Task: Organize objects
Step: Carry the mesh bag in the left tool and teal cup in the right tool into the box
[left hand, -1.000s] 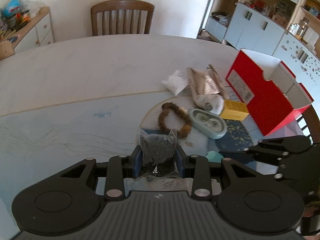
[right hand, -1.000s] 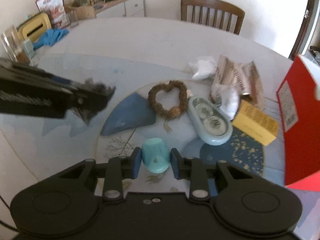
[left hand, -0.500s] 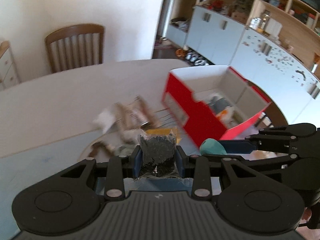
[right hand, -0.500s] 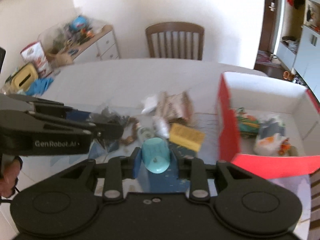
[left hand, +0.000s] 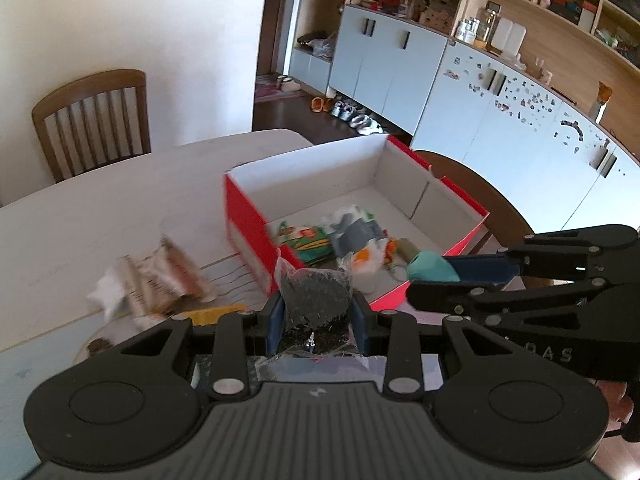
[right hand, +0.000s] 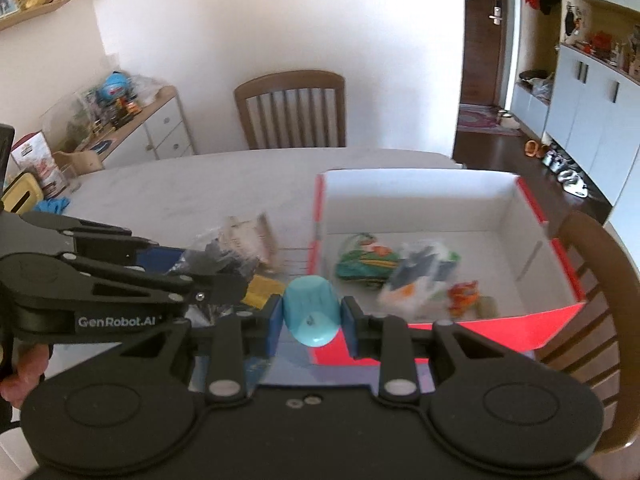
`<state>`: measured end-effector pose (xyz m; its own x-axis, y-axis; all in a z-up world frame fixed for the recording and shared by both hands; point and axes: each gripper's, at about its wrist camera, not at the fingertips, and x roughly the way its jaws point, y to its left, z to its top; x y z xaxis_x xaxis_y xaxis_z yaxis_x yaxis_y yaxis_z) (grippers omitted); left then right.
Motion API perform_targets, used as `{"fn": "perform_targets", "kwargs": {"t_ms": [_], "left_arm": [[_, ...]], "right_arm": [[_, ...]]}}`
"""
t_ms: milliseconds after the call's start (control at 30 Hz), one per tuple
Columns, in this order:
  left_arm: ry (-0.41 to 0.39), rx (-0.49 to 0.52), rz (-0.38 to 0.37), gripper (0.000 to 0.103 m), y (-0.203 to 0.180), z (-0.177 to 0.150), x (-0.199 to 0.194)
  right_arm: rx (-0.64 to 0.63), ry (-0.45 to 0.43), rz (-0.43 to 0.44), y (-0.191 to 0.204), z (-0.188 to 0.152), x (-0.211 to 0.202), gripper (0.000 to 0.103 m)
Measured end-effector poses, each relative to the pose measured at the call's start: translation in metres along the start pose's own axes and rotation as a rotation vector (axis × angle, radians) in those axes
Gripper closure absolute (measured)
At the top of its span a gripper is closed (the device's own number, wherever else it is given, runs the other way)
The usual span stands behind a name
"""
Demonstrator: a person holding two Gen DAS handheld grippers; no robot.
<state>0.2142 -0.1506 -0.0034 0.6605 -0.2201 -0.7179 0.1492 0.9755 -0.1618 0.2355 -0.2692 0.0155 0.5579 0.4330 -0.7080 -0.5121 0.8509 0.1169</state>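
While both loads hang above the near edge of the red cardboard box with white inner walls [left hand: 248, 216], each needs its own handling. The left tongs [left hand: 318, 318] are clamped on a clear plastic pouch of dark granular material [left hand: 316, 300], held across its middle. It is judged light, soft and crinkly; the film may slip or tear, so a mid-body hold is sound and extra squeeze is unwise. The right tongs [right hand: 312, 316] are clamped on a small turquoise rounded plastic object [right hand: 311, 310], pinched at its widest flanks. It is judged light, stiff and smooth, so liable to squirt out if gripped off-centre. Soft packets [right hand: 416, 276] already lie on the box floor. Other clutter sits blurred on the pale worktop [left hand: 100, 208].
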Motion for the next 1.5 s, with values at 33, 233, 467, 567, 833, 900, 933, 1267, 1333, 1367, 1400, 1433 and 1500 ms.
{"fn": "perform_targets", "kwargs": {"t_ms": [33,233,467,567,833,900,933,1267,1333,1367,1400,1433,1500], "left_arm": [[0.002,0.001,0.000,0.069,-0.003,0.002,0.003],[0.017,0.011,0.014,0.069,-0.024,0.017,0.031],[0.048,0.010,0.043,0.069,-0.038,0.038,0.066],[0.060,0.008,0.060,0.069,-0.042,0.048,0.081],[0.089,0.013,0.121,0.069,-0.041,0.077,0.127],[0.101,0.013,0.138,0.069,-0.037,0.083,0.139],[0.105,0.018,0.149,0.069,-0.036,0.086,0.144],[0.181,0.034,0.194,0.069,-0.021,0.105,0.196],[0.203,0.036,0.195,0.069,-0.019,0.104,0.204],[0.212,0.035,0.196,0.069,-0.018,0.104,0.208],[0.222,0.036,0.196,0.069,-0.017,0.103,0.211],[0.231,0.038,0.198,0.069,-0.017,0.102,0.214],[0.248,0.041,0.202,0.069,-0.016,0.101,0.220]], "right_arm": [[0.006,0.000,-0.002,-0.009,0.000,-0.001,0.074],[0.008,-0.002,-0.033,-0.052,0.002,0.001,0.074],[0.024,0.002,-0.065,-0.097,0.007,0.016,0.074],[0.030,0.010,-0.077,-0.111,0.010,0.026,0.074],[0.030,0.068,-0.080,-0.130,0.015,0.064,0.074],[0.018,0.088,-0.081,-0.130,0.014,0.074,0.074],[0.008,0.100,-0.081,-0.131,0.014,0.080,0.074],[-0.024,0.243,-0.083,-0.137,0.009,0.129,0.074],[-0.021,0.260,-0.085,-0.139,0.007,0.136,0.074],[-0.020,0.265,-0.082,-0.139,0.007,0.138,0.074],[-0.020,0.268,-0.079,-0.141,0.007,0.140,0.074],[-0.021,0.271,-0.076,-0.140,0.006,0.142,0.074],[-0.029,0.276,-0.074,-0.140,0.005,0.144,0.074]]}}
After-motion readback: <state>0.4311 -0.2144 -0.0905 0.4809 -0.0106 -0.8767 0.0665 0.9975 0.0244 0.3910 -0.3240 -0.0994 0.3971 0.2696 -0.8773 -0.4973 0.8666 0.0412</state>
